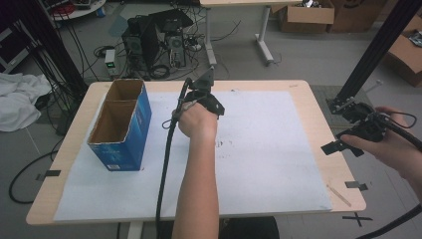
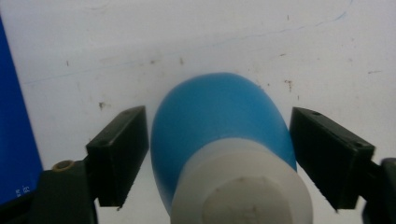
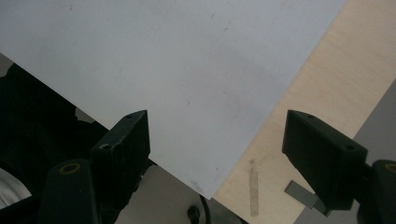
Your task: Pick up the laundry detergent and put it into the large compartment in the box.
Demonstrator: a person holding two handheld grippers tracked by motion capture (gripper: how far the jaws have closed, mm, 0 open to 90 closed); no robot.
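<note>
Left gripper [image 2: 219,154] sits low over the sheet with its two black jaws spread either side of a blue, egg-shaped plastic bottle with a white cap [image 2: 219,140]; the bottle lies right between them, cap end nearest the camera, rounded blue end pointing away; a sliver of gap shows on each side, so the pads are not pressing yet, though it is close on the left jaw; under and beyond the bottle runs the white paper sheet [image 2: 233,46], speckled with small marks; off to the left of the jaws stands the blue cardboard box [image 2: 11,140], open-topped in the high view [image 1: 122,124]; the left hand [image 1: 198,122] wraps that gripper mid-table; over to the right gripper [image 3: 217,154], jaws wide apart with nothing between them, hanging above the sheet's corner and the light wooden table [image 3: 317,93]; the right hand [image 1: 393,147] holds it off the table's right edge.
</note>
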